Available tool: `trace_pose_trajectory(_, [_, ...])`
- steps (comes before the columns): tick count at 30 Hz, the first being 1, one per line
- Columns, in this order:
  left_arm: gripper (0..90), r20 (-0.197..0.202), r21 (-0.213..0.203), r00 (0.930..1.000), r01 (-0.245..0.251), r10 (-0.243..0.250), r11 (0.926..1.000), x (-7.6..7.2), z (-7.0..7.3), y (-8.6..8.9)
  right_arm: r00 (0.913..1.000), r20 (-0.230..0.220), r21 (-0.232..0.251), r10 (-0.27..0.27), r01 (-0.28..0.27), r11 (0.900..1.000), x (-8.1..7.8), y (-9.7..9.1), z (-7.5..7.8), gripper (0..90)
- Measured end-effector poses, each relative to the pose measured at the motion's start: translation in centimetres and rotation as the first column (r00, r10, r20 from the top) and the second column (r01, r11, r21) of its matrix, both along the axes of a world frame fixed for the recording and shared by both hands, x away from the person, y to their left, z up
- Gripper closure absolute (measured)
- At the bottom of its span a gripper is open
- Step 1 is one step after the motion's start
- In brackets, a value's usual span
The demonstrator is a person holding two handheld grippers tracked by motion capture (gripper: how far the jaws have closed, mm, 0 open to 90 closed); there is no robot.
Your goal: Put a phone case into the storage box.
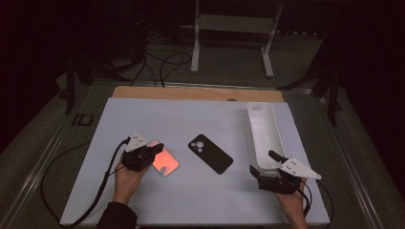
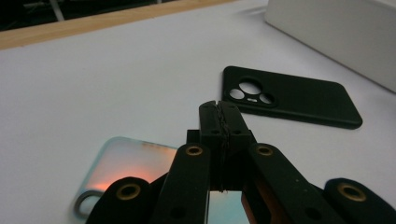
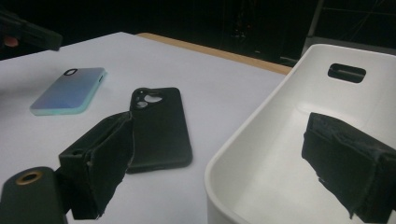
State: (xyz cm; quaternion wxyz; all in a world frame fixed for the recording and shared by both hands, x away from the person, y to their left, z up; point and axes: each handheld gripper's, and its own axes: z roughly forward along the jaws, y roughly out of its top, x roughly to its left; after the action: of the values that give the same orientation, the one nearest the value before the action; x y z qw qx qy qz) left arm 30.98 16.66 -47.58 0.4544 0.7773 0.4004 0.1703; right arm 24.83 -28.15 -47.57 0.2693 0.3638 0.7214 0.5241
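Jaws of left gripper (image 2: 219, 122) meet above iridescent case (image 2: 126, 163).

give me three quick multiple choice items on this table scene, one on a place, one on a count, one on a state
1. Where does the black phone case lie?
A. inside the white tray
B. on the white mat between the iridescent case and the tray
C. on the floor

2. How many phone cases are on the mat?
A. one
B. two
C. four

3. How do the jaws of the left claw stand?
A. closed together with nothing between them
C. clamped on the black case
B. wide open

Answers:
1 B, the high view shows it between the iridescent phone case and the white tray.
2 B, one black and one iridescent.
3 A, the left gripper view shows the jaws meeting above the iridescent case.
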Motion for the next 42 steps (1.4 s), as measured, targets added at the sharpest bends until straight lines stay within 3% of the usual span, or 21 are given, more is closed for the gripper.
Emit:
trace_pose_trajectory(11, [90.0,-0.035,0.053,0.9988,0.035,-0.034,0.9979,1.0,-1.0,-2.4,1.0,0.003,0.004,-0.007,0.007,1.0,-0.1,0.0,0.0,9.4])
trace_pose_trajectory(21, [90.0,-0.099,0.116,0.9923,0.086,-0.074,0.9896,1.5,-2.5,-5.3,0.9999,0.007,0.005,-0.01,0.01,0.9999,-0.2,0.0,0.0,9.4])
trace_pose_trajectory(34, [90.0,-0.177,0.171,0.9808,0.113,-0.083,0.9786,1.8,-4.2,-6.7,0.9999,0.009,0.006,-0.01,0.01,0.9999,-0.3,-0.1,0.1,9.5])
trace_pose_trajectory(42, [90.0,-0.191,0.192,0.9786,0.114,-0.077,0.9747,1.5,-4.4,-6.9,0.9998,0.012,0.005,-0.012,0.012,0.9999,-0.3,-0.1,0.1,9.5])
